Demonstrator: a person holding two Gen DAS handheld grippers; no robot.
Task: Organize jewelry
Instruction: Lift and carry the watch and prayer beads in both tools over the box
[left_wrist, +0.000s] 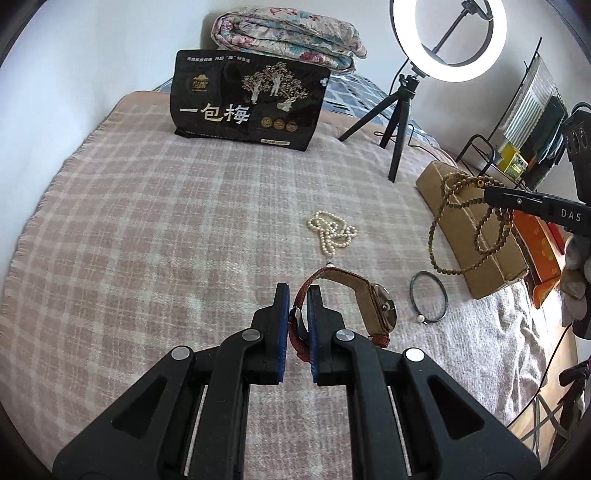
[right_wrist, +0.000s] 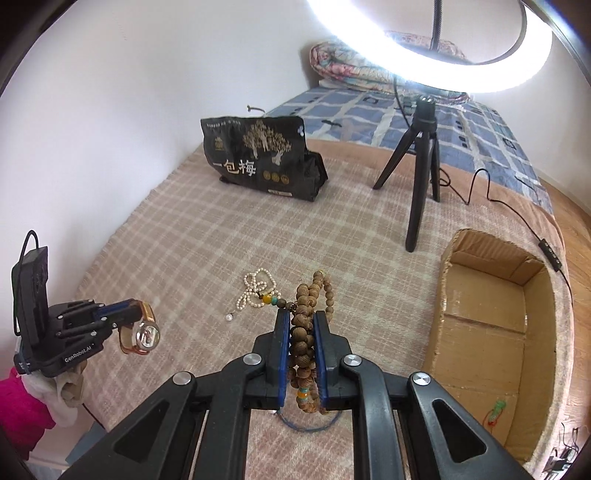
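Observation:
My left gripper (left_wrist: 298, 291) is shut on the red-brown strap of a wristwatch (left_wrist: 382, 306) and holds it above the checked blanket; it also shows in the right wrist view (right_wrist: 135, 308), with the watch (right_wrist: 146, 334) hanging from it. My right gripper (right_wrist: 301, 317) is shut on a wooden bead necklace (right_wrist: 304, 332); in the left wrist view that necklace (left_wrist: 465, 221) dangles from the gripper (left_wrist: 489, 192) beside the cardboard box (left_wrist: 476, 236). A white pearl necklace (left_wrist: 332, 230) and a dark cord bracelet (left_wrist: 430, 297) lie on the blanket.
The open cardboard box (right_wrist: 491, 332) lies at the bed's right edge with a small red-green item (right_wrist: 495, 411) inside. A ring light on a tripod (right_wrist: 421, 177) and a black snack bag (right_wrist: 262, 157) stand farther back. A folded quilt (left_wrist: 288, 33) lies by the wall.

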